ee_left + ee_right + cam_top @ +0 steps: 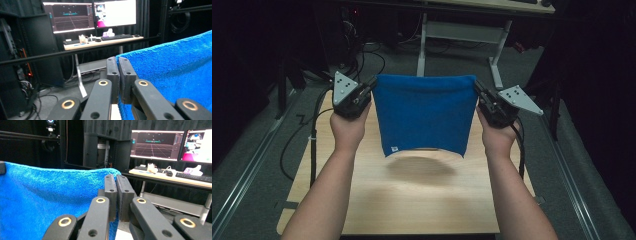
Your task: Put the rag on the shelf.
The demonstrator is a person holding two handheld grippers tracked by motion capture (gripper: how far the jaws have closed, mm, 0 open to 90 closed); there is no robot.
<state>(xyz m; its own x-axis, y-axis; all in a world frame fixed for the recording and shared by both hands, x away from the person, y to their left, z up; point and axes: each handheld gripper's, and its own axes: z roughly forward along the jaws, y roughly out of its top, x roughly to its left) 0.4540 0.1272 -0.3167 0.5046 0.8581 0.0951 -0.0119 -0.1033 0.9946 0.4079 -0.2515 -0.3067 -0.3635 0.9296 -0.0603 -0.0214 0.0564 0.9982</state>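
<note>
A blue towel (424,112) hangs stretched in the air above the wooden table (412,200), its lower edge off the surface and casting a shadow. My left gripper (371,87) is shut on the towel's upper left corner. My right gripper (477,89) is shut on its upper right corner. In the left gripper view the jaws (118,66) pinch the blue towel (175,72), which spreads to the right. In the right gripper view the jaws (116,183) clamp the towel's (50,195) corner, and the cloth spreads to the left. A small white tag sits near the towel's lower left corner.
Beyond the table stands a desk frame with white legs (497,60). A desk with monitors (90,15) and a keyboard (116,37) lies ahead. Cables (297,140) trail off the table's left side. A metal floor rail (252,165) runs along the left.
</note>
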